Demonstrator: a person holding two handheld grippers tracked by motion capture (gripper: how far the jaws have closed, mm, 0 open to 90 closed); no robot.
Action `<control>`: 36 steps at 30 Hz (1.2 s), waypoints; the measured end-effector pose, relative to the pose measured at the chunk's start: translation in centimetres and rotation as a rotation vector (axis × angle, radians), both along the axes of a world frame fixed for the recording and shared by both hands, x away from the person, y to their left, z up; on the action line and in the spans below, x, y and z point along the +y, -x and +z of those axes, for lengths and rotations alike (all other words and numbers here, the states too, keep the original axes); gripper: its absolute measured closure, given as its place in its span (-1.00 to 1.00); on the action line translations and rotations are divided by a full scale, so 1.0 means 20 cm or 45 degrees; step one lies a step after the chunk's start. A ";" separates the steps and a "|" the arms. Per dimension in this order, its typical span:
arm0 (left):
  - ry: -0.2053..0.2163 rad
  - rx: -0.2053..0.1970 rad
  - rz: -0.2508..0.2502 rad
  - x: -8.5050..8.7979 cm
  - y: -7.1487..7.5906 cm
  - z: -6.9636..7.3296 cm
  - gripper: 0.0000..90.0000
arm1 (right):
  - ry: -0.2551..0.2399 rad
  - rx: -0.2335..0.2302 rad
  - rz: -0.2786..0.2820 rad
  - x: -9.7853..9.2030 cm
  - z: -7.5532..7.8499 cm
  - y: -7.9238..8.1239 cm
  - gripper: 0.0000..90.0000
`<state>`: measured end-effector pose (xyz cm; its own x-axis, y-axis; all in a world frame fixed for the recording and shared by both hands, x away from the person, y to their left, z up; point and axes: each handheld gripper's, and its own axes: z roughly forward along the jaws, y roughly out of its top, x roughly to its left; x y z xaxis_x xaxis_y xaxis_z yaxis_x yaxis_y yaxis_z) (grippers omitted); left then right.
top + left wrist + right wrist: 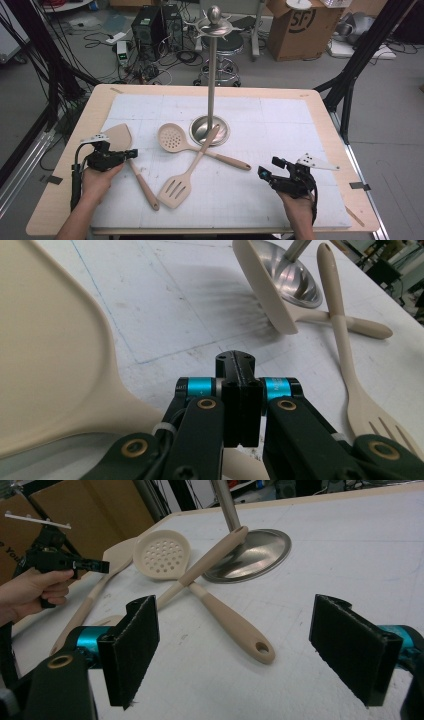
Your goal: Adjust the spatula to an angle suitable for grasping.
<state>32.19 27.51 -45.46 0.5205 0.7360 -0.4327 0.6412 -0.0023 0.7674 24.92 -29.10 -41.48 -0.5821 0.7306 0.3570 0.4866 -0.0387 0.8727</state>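
Observation:
Three beige utensils lie on the white mat. A solid spatula lies at the left, a perforated skimmer in the middle, and a slotted spatula crosses over the skimmer's handle. My left gripper hovers over the solid spatula's neck, and its jaws are pressed together with nothing between them. The broad spatula blade lies just left of those jaws. My right gripper rests at the front right, open wide, and points toward the skimmer's handle end without touching it.
A tall metal utensil stand with hooks at the top rises from a round base at the mat's middle back. The slotted spatula's handle tip rests on that base. Cardboard boxes, cables and a stool sit on the floor beyond the table.

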 end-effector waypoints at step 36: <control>-0.425 0.190 -0.084 -0.06 -0.09 0.06 1.00 | 0.001 -0.015 -0.031 -0.02 0.01 0.02 -0.58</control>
